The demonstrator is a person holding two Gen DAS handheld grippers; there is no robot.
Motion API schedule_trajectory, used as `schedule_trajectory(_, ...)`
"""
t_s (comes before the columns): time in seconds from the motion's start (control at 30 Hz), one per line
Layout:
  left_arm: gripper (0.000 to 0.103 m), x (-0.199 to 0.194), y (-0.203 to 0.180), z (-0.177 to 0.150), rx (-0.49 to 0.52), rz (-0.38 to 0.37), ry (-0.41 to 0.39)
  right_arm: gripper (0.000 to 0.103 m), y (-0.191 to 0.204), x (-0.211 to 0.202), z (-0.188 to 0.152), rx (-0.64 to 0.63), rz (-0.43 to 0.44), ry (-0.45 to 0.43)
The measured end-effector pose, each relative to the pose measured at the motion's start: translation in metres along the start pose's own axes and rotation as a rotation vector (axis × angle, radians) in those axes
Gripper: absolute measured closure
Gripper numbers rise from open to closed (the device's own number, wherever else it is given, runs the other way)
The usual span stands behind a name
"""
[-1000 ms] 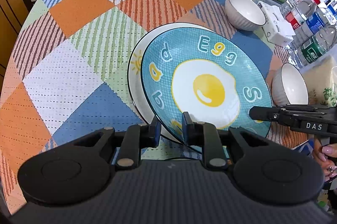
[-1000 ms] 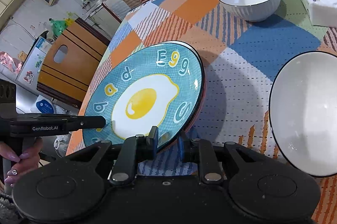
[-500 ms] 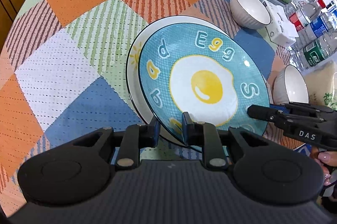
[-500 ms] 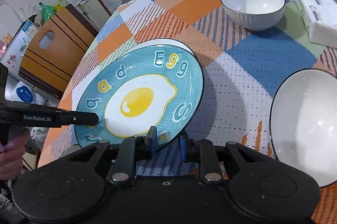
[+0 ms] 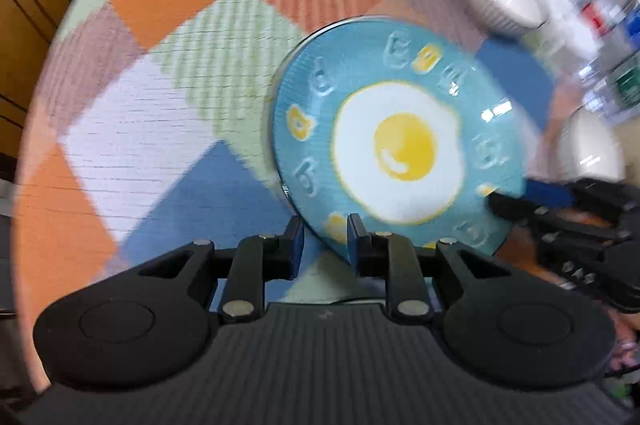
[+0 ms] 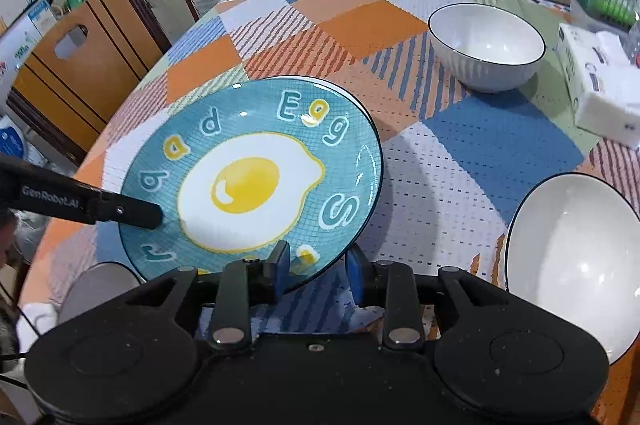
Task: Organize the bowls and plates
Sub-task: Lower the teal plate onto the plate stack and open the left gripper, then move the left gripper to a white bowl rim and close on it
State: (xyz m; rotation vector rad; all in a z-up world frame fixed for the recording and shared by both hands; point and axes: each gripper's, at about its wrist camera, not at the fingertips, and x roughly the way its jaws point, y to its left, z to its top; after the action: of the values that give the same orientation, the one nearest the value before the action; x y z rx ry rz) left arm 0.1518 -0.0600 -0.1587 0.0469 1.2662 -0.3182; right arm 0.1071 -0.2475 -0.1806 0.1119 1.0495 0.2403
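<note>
The blue egg plate sits on the desk, stacked on a second plate whose white rim peeks out at its far edge. In the right wrist view the right gripper has its jaws parted to a moderate gap around the plate's near rim (they have just been opening); the right pad stands clear of the rim, while the left one overlaps the plate's edge, so nothing is clamped. The left gripper has its jaws narrow, with the plate's edge between them; the view is blurred, and the pads seem pinched on the rim. From the right wrist view, a left finger lies across the plate's left side. A white bowl stands farther back on the desk, well apart from the plates, and another bowl sits near the right gripper. A tissue pack lies beside the far bowl.
</note>
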Motion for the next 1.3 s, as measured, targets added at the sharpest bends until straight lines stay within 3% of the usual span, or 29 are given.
schedule_trajectory(0.03,0.082,-0.003,-0.001,-0.002,0.007,0.01,-0.02,0.066,0.002,0.0,-0.001,-0.008,-0.011,-0.016)
schedule_trajectory(0.17,0.082,-0.018,0.001,-0.008,-0.044,-0.087,-0.037,0.066,0.003,0.0,-0.002,-0.004,-0.021,-0.021)
schedule_trajectory(0.53,0.077,-0.077,-0.016,-0.014,0.031,-0.028,-0.104,0.067,-0.004,-0.063,0.005,-0.045,0.009,-0.082)
schedule_trajectory(0.67,0.073,-0.096,-0.023,-0.017,0.056,-0.039,-0.121,0.066,-0.006,-0.094,0.005,-0.09,0.012,-0.117)
schedule_trajectory(0.97,0.063,-0.117,-0.04,-0.011,0.1,-0.048,-0.152,0.052,-0.013,-0.136,0.013,-0.193,-0.035,-0.211)
schedule_trajectory(1.3,0.049,-0.121,-0.065,0.013,0.152,-0.058,-0.176,0.04,-0.034,-0.148,0.025,-0.264,-0.096,-0.253)
